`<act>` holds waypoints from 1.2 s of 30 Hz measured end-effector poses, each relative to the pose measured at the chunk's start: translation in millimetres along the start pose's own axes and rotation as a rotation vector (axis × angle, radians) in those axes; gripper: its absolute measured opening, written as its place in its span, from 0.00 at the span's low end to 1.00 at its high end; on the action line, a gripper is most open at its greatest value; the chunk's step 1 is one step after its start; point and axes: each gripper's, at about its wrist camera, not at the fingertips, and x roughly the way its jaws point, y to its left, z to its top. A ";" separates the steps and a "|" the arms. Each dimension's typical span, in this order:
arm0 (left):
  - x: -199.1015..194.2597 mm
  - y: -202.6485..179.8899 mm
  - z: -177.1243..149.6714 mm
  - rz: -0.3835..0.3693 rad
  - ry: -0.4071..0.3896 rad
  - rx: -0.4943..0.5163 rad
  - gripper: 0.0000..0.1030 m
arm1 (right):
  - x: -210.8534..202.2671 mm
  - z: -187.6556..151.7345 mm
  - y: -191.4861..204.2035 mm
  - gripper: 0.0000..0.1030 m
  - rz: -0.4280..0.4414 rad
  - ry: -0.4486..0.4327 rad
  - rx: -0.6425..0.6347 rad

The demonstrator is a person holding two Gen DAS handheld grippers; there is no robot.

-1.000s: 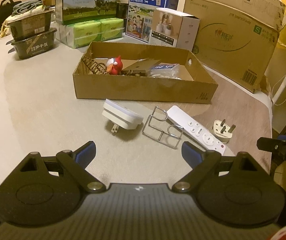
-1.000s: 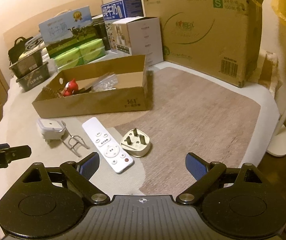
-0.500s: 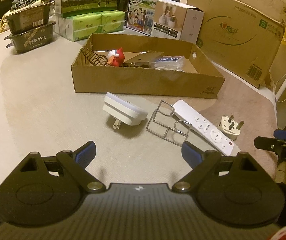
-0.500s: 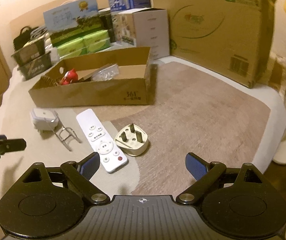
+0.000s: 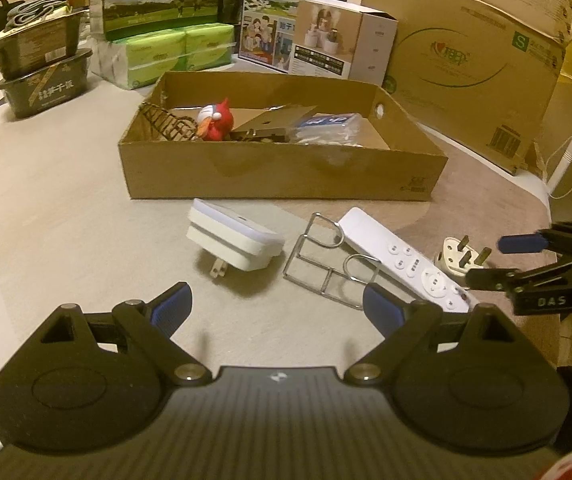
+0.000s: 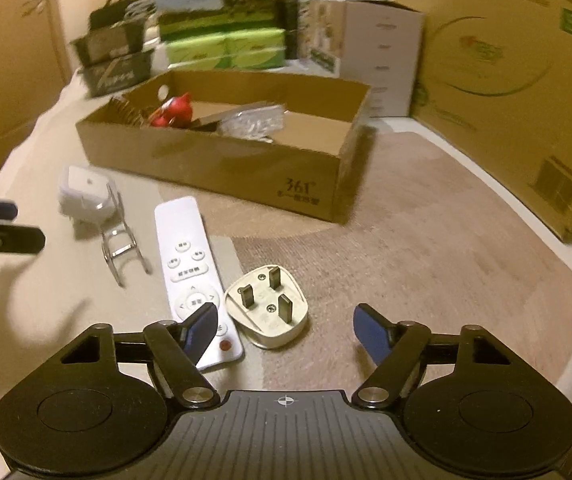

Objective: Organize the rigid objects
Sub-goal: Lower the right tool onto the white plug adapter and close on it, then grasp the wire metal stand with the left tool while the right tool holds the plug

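Cream plastic three-pin plug (image 6: 266, 312): pins up on the mat, just beside the white remote (image 6: 194, 276), in front of the cardboard box (image 6: 222, 164). Your right gripper (image 6: 286, 330) has just been narrowing, jaws apart, nothing clamped. Left gripper (image 5: 276, 306) apart, empty. Risk: your left pad overlaps the remote; closing could snag it or skid the plug.

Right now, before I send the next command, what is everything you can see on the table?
cardboard tray: one, brown, mid-table, holding a red toy and a clear packet
white adapter: one, in front of the tray
wire rack: one, silver, right of the adapter
remote: one, white, beside the rack
three-pin plug: one, cream, pins up
boxes and packs: several, behind the tray
left claw: open
right claw: open, narrowing, plug ahead
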 end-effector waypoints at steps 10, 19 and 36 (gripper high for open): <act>8.7 -5.9 -1.7 -0.036 -0.001 0.005 0.88 | 20.9 10.0 -7.0 0.65 0.034 0.005 -0.045; 18.6 -22.4 -2.4 -0.059 -0.016 0.073 0.85 | 32.2 7.2 -7.8 0.46 0.057 0.036 -0.027; 65.4 -47.7 -0.6 -0.055 -0.012 0.386 0.80 | 18.5 0.6 -16.0 0.46 0.048 0.012 0.075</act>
